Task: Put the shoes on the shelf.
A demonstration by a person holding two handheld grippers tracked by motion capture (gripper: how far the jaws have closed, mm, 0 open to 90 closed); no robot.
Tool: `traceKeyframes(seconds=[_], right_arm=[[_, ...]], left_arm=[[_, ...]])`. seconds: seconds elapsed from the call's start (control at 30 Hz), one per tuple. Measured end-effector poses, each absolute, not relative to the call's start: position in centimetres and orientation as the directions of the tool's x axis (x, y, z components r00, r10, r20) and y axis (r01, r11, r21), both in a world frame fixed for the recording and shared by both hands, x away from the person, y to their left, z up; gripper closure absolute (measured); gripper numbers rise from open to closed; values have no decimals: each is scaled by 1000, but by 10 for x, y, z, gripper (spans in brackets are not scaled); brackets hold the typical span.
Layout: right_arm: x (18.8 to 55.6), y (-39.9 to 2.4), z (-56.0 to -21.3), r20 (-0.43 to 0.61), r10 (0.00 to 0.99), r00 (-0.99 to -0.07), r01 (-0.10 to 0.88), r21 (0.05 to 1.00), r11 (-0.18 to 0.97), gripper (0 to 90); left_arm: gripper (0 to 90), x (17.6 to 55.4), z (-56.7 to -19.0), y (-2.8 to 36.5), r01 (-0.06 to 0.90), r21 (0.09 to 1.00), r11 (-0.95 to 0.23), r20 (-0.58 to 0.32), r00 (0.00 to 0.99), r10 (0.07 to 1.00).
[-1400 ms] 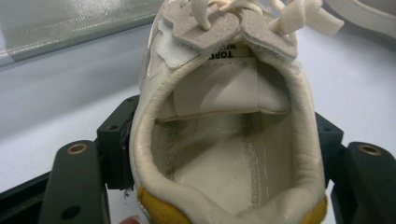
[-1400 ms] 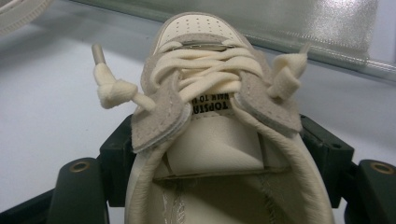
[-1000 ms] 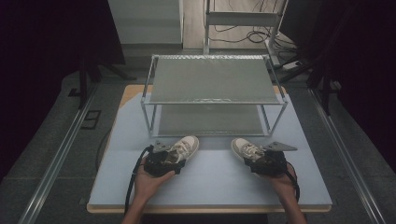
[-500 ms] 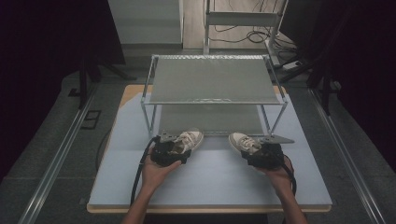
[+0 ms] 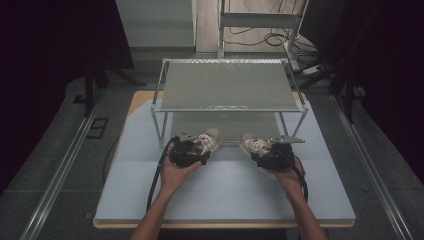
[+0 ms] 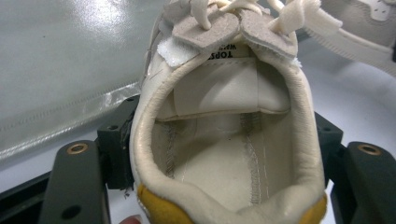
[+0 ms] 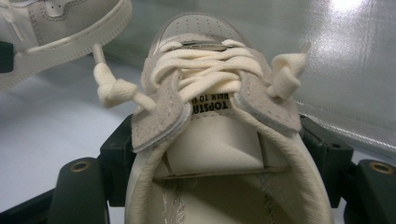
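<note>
Two cream sneakers are held over the light blue table (image 5: 225, 195), just in front of a two-level metal rack (image 5: 227, 85). My left gripper (image 5: 187, 152) is shut on the left sneaker (image 5: 207, 140) at its heel sides; the left gripper view looks into that sneaker (image 6: 224, 140), with its yellow heel tab at the bottom. My right gripper (image 5: 270, 155) is shut on the right sneaker (image 5: 252, 144); the right gripper view looks along the laces of that sneaker (image 7: 210, 116). Both toes point toward the rack's lower shelf (image 5: 225, 122).
The rack's grey top shelf (image 5: 227, 85) overhangs the lower one, with thin posts (image 5: 161, 127) at its front corners. Cables trail from both grippers toward the table's near edge. Dark floor and rails flank the table. The other sneaker (image 7: 56, 28) lies close in the right gripper view.
Both hands have carried the sneakers forward, from mid-table to the front edge of the rack's lower shelf. The grip on each sneaker is unchanged.
</note>
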State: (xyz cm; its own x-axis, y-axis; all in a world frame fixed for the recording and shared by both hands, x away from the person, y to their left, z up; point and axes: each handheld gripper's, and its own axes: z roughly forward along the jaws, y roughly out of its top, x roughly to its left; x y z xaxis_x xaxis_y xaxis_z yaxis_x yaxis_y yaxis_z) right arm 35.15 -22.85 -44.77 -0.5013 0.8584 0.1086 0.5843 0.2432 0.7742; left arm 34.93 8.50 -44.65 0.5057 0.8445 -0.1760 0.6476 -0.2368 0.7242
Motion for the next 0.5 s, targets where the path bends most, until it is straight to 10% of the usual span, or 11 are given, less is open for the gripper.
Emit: traceKeyframes(seconds=[0.5], right_arm=[[375,-207,-452,94,872,-480,582,778,236,280]], left_arm=[[301,370,-450,74,656,717,-235,-159,482,861]])
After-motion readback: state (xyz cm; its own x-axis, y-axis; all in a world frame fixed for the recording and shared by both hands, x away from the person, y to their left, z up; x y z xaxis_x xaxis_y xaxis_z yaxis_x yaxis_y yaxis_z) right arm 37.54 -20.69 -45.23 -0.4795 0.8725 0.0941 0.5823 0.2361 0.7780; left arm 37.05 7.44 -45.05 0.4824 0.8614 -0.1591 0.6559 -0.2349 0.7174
